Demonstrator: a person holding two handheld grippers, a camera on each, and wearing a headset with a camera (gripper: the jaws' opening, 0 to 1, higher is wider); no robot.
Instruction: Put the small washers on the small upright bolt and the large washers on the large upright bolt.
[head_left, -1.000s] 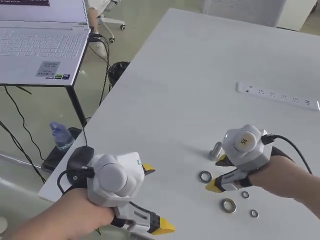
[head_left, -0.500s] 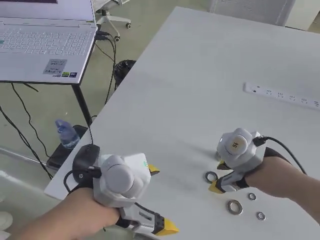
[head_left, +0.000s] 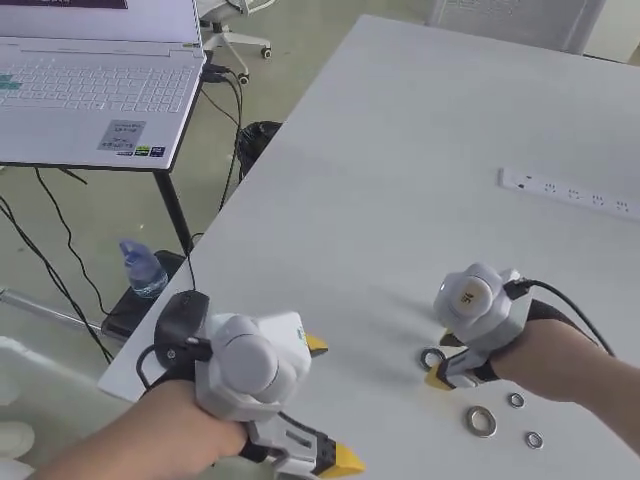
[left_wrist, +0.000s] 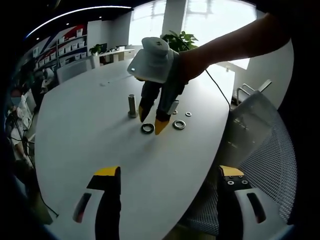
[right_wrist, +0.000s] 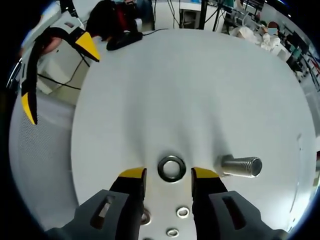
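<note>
A large dark washer (right_wrist: 171, 168) lies flat on the white table, just ahead of and between the fingertips of my right gripper (right_wrist: 167, 175), which is open and tilted down over it (head_left: 440, 362). The large upright bolt (right_wrist: 240, 166) stands close beside that washer, also clear in the left gripper view (left_wrist: 132, 106). A second large washer (head_left: 481, 421) and two small washers (head_left: 515, 400) (head_left: 534, 439) lie nearer the person. My left gripper (head_left: 330, 405) hovers open over the table's near corner, holding nothing.
A white power strip (head_left: 570, 192) lies at the far right of the table (head_left: 400, 150). Off the table's left edge stand a laptop (head_left: 90, 80) on a stand, cables and a water bottle (head_left: 143, 270) on the floor.
The right gripper has come lower and closer over the large washer, now covering the bolt in the head view. The head camera has shifted; the left gripper has held its place.
</note>
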